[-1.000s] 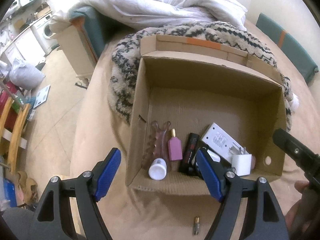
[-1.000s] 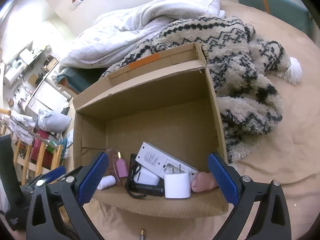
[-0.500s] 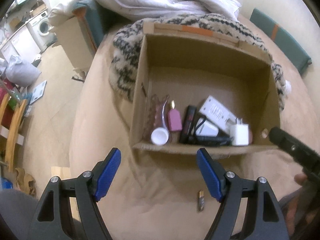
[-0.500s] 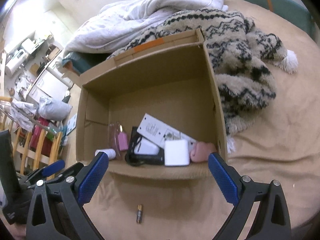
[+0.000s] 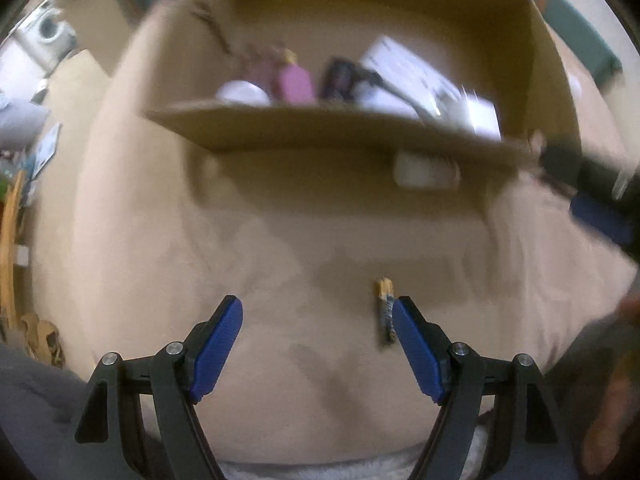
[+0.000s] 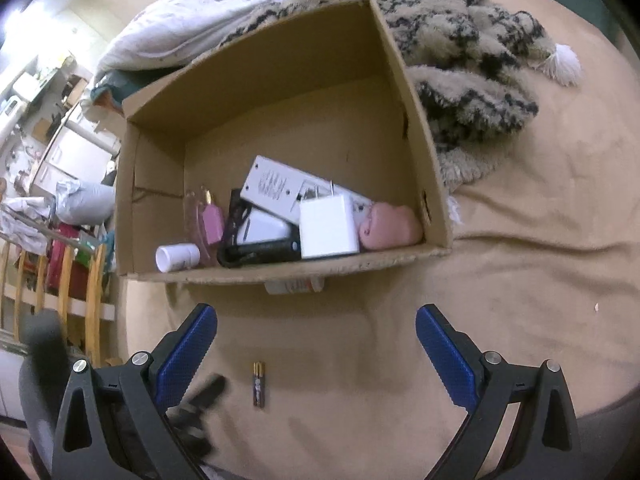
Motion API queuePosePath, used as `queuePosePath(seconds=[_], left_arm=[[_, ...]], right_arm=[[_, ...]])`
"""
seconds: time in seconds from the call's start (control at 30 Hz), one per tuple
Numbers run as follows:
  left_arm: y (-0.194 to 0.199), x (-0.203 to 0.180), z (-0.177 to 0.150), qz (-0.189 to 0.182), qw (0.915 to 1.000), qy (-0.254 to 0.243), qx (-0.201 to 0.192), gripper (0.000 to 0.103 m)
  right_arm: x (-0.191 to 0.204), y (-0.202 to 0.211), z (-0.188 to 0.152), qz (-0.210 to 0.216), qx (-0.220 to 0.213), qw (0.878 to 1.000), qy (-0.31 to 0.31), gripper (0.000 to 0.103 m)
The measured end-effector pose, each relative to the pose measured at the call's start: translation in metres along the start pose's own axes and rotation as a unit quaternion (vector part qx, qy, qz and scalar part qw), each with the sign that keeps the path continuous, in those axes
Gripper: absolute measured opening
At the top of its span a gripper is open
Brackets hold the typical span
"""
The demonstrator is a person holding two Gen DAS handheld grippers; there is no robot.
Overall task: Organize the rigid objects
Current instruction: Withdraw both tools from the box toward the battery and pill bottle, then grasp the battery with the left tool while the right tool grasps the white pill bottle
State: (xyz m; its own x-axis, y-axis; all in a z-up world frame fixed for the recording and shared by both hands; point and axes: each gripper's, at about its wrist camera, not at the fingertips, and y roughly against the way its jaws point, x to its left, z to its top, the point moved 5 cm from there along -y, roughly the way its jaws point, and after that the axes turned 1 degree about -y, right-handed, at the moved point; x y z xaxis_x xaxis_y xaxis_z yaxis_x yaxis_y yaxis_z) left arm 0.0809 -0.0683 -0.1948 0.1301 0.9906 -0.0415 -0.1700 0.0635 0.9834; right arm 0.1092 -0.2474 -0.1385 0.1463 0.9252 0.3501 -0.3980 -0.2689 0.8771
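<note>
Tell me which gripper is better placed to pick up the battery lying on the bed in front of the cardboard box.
Probably left. The left gripper is open and low over the bedcover, the battery just inside its right finger. The right gripper is open too, but sits farther from the battery, nearer the cardboard box.

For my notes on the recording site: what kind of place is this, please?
Probably a bedroom in a home. A white duvet and a fuzzy patterned blanket lie on a tan-covered bed, and what seems to be a washing machine, blurred, stands in the room beyond.
</note>
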Motion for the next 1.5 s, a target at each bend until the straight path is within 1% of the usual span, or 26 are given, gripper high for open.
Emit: queuePosePath(seconds=[0.07,0.17,0.23,0.37,0.4,0.43,0.47,0.53,0.57,0.6,0.63,0.67,0.73,0.83,0.97,1.03,1.13,1.17,1.23,1.3,1.37,1.43,1.5], left_arm=[[-0.009,-0.012,-0.003,0.002,0.9998,-0.016,0.012,0.075],[-0.026,-0.026,-0.009,0.002,0.9985,-0.034,0.042,0.074],[-0.034,-0.03,-0.011,0.007,0.9982,-0.036,0.047,0.073],[-0.038,-0.031,-0.01,0.013,0.9982,-0.036,0.046,0.071],[-0.039,-0.032,-0.009,0.014,0.998,-0.041,0.046,0.067],[-0.038,-0.033,-0.008,0.016,0.998,-0.045,0.042,0.059],[-0.037,-0.033,-0.006,0.019,0.9981,-0.045,0.039,0.055],[-0.036,-0.031,-0.004,0.021,0.9982,-0.044,0.035,0.038],[-0.035,-0.03,-0.003,0.019,0.9982,-0.045,0.035,0.035],[-0.035,-0.029,-0.003,0.017,0.9982,-0.045,0.035,0.028],[-0.034,-0.028,-0.003,0.014,0.9983,-0.044,0.035,0.014],[-0.032,-0.027,0.002,0.009,0.9983,-0.044,0.037,0.009],[-0.029,-0.025,0.002,0.006,0.9983,-0.044,0.038,0.009],[-0.02,-0.016,0.005,0.017,0.9982,-0.048,0.032,0.009],[-0.006,0.009,0.013,0.021,0.999,-0.024,0.03,0.009],[0.002,0.023,0.017,0.021,0.9994,-0.013,0.026,0.009],[0.007,0.035,0.026,0.03,0.9995,-0.003,0.012,0.009],[0.004,0.034,0.031,0.03,0.9995,0.002,0.01,0.009],[0.004,0.039,0.035,0.028,0.9995,0.015,0.005,0.009],[0.011,0.051,0.037,0.033,0.9993,0.018,-0.003,0.009],[0.011,0.052,0.039,0.04,0.9989,0.022,-0.013,0.009],[0.01,0.061,0.042,0.036,0.9987,0.034,-0.012,0.009],[0.006,0.06,0.046,0.032,0.9986,0.042,-0.01,0.009]], right_arm=[[-0.005,0.002,0.002,-0.003,-0.005,1.0,-0.007,0.103],[-0.012,0.001,0.0,0.004,0.005,1.0,-0.021,0.103],[-0.014,0.001,-0.001,0.008,0.007,1.0,-0.023,0.103],[-0.016,-0.001,-0.001,-0.001,0.008,1.0,-0.021,0.103],[-0.017,-0.002,-0.001,0.0,0.01,1.0,-0.023,0.103],[-0.017,-0.003,-0.001,0.001,0.011,1.0,-0.024,0.103],[-0.016,-0.003,0.0,0.001,0.012,1.0,-0.024,0.103],[-0.014,-0.004,0.0,-0.001,0.012,1.0,-0.02,0.103],[-0.014,-0.004,0.0,-0.003,0.013,1.0,-0.017,0.103],[-0.013,-0.005,0.0,-0.004,0.014,1.0,-0.016,0.103],[-0.013,-0.006,0.0,-0.005,0.015,1.0,-0.015,0.103],[-0.012,-0.006,-0.001,-0.006,0.017,1.0,-0.014,0.103],[-0.013,-0.007,-0.002,-0.008,0.021,1.0,-0.013,0.103],[-0.011,-0.013,-0.006,-0.014,0.032,0.999,-0.006,0.103],[-0.004,-0.027,-0.011,-0.02,0.055,0.998,0.009,0.103],[0.002,-0.036,-0.013,-0.03,0.064,0.997,0.024,0.103],[0.014,-0.054,-0.012,-0.046,0.077,0.995,0.051,0.103],[0.019,-0.059,-0.012,-0.052,0.081,0.993,0.063,0.103],[0.027,-0.069,-0.011,-0.063,0.085,0.991,0.087,0.103],[0.034,-0.075,-0.01,-0.07,0.086,0.988,0.107,0.103],[0.037,-0.08,-0.008,-0.067,0.082,0.988,0.11,0.103],[0.038,-0.088,-0.008,-0.063,0.087,0.989,0.106,0.103],[0.037,-0.096,-0.008,-0.064,0.093,0.988,0.104,0.103]])
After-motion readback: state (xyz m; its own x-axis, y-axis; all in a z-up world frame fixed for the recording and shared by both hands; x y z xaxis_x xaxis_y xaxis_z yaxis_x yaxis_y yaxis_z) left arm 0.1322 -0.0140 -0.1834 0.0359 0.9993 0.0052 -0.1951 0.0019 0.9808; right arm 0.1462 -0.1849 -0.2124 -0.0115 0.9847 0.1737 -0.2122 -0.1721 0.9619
